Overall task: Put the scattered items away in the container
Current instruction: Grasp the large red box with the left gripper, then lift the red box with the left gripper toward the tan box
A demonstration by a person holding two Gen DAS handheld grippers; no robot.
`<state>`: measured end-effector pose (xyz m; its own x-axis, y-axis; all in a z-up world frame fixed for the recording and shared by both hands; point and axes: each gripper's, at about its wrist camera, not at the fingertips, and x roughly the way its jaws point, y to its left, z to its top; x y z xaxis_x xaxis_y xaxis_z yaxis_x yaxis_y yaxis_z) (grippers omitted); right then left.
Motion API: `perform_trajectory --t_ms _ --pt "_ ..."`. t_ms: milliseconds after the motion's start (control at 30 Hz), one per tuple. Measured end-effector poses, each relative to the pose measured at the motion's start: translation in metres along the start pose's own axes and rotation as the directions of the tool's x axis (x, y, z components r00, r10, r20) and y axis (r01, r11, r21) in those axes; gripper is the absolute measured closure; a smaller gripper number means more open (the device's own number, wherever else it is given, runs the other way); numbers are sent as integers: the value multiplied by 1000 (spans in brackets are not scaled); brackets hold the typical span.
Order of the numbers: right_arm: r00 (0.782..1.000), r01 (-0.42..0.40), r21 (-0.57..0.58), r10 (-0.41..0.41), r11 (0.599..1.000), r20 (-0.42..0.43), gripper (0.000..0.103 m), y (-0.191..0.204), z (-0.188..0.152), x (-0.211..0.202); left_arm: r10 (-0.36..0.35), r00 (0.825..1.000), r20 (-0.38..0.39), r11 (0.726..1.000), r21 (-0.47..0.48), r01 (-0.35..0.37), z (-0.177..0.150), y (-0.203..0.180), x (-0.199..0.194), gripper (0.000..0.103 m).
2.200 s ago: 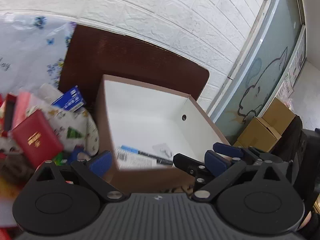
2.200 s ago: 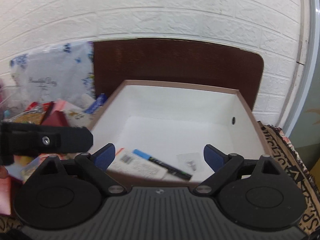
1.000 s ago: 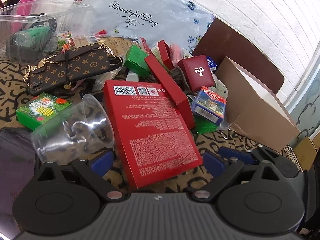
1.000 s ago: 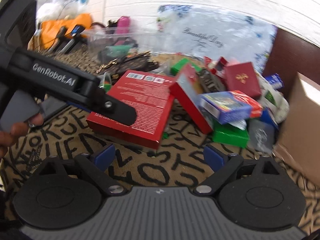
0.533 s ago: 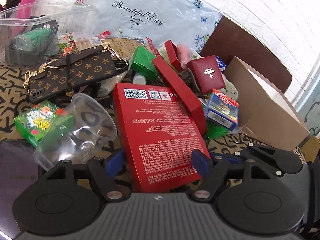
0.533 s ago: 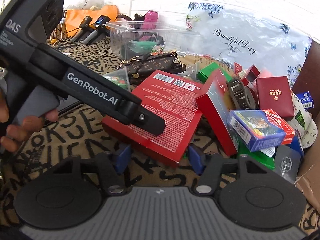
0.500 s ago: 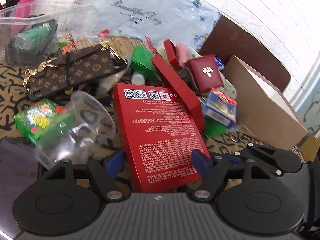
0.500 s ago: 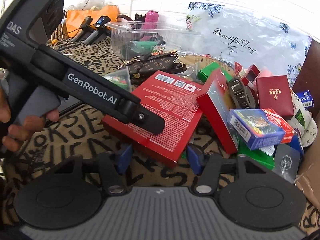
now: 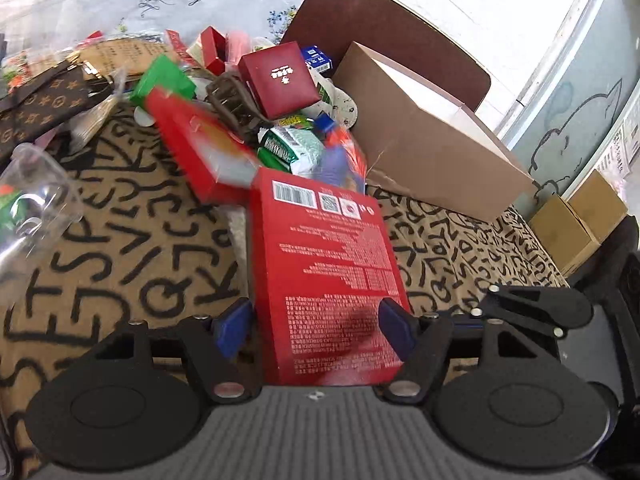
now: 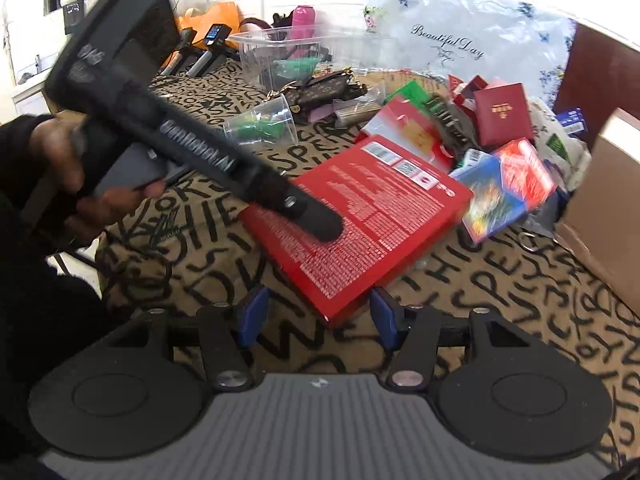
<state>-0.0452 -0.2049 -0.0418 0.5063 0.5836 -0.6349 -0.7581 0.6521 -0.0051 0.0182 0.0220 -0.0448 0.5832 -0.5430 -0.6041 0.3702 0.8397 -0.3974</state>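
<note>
Letter-printed brown cloth (image 9: pixel 120 264) covers the table, with a white brick wall behind it. On this cloth the large red box (image 9: pixel 328 276) is gripped by the left gripper (image 9: pixel 316 322): its blue pads are pressed against the two long edges of the box, barcode end pointing away. In the right wrist view the same red box (image 10: pixel 360 228) is seen tilted, with one corner lying between the pads of the right gripper (image 10: pixel 316 314), whose jaws are parted and not closed on it. The left gripper's black body (image 10: pixel 192 152) is seen reaching over the box, held by a hand (image 10: pixel 68 168).

Just beyond the box a heap of clutter is piled: a blue-and-red carton (image 10: pixel 508 188), a dark red case (image 9: pixel 280 78), a green packet (image 9: pixel 162 80) and a flat red pack (image 9: pixel 200 148). To the right of the heap the brown cardboard container (image 9: pixel 424 136) is placed, its white inside partly visible. A clear plastic cup (image 9: pixel 32 196) lies at the left, and a monogrammed pouch (image 9: pixel 36 108) farther back.
</note>
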Motion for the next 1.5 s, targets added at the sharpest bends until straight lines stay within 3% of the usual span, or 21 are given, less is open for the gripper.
perform_trajectory --t_ms 133,400,533,767,1000,1367,1500 --pt "995 95 66 -97 993 14 25 -9 -3 1 42 999 7 999 -12 -42 8 3 10 23" --pt "997 73 3 -73 997 18 23 -4 5 24 8 1000 10 1000 -9 -8 15 0 16 29" --pt "997 71 -28 -70 997 14 15 -6 10 37 20 1000 20 1000 -9 -20 19 0 21 29" --pt "997 63 -9 -62 998 37 17 -12 10 32 45 998 46 998 33 -47 18 -12 14 35" --pt "996 80 19 -80 997 44 17 -13 2 14 5 998 66 997 77 -11 18 -31 11 35" --pt "991 128 100 -132 987 33 18 -22 -10 18 -8 1000 27 995 96 5 17 -33 32 36" --pt "990 139 107 -142 985 21 19 -24 -11 26 -6 1000 19 994 109 4 16 -33 38 32"
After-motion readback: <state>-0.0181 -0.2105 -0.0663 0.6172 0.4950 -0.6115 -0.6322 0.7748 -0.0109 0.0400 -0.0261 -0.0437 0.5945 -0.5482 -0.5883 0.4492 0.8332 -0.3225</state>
